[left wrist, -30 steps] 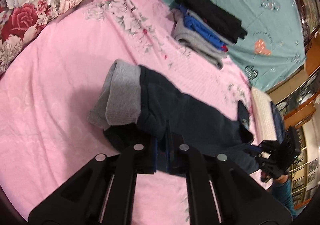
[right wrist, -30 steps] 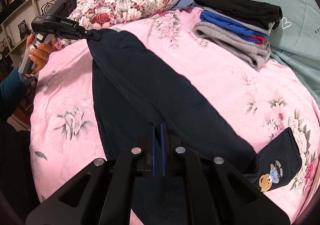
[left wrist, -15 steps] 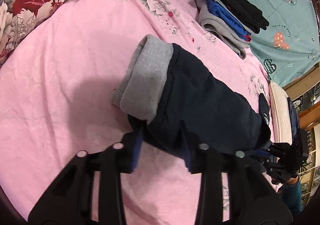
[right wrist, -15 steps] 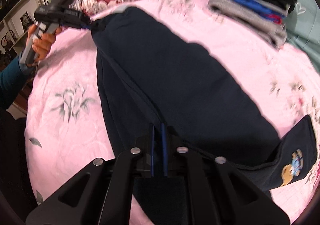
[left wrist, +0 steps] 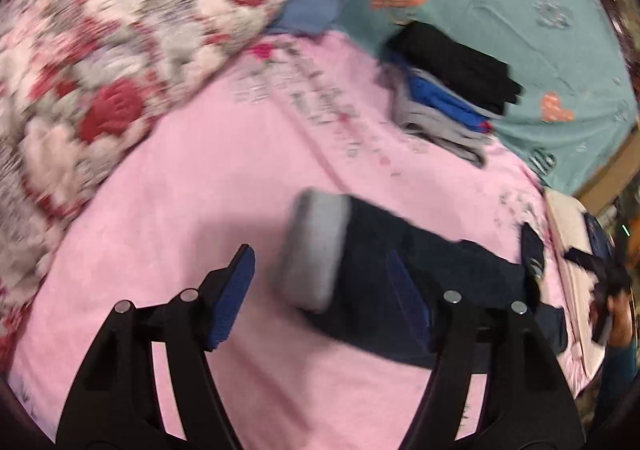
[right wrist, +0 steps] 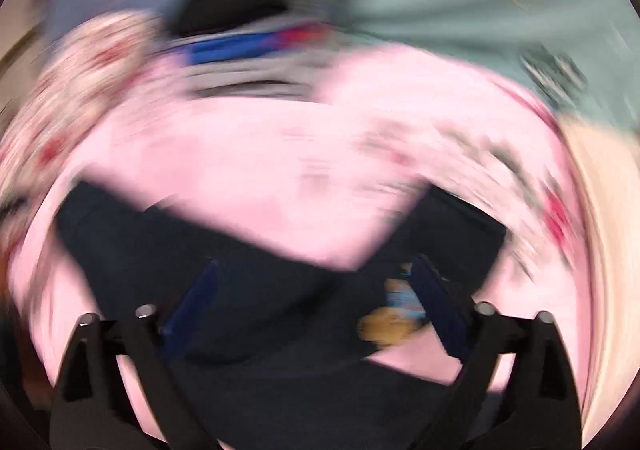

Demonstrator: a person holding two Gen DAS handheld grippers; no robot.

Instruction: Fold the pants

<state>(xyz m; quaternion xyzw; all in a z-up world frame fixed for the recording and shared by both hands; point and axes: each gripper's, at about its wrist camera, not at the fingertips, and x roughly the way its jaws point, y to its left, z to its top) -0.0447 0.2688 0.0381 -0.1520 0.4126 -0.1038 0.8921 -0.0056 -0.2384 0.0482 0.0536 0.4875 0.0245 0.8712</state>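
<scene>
We held both tools spread and pinching nothing. The pants (left wrist: 420,270) lay on the pink bed (left wrist: 200,189), just ahead of the left tool (left wrist: 320,282) and a little to its right, their long axis running from the grey cuff (left wrist: 316,250) rightward toward the right tool (right wrist: 316,282). In the right wrist view, badly blurred, the dark cloth lay directly under and between that tool's fingers. We judged each tool was nearest its own end of the garment.
</scene>
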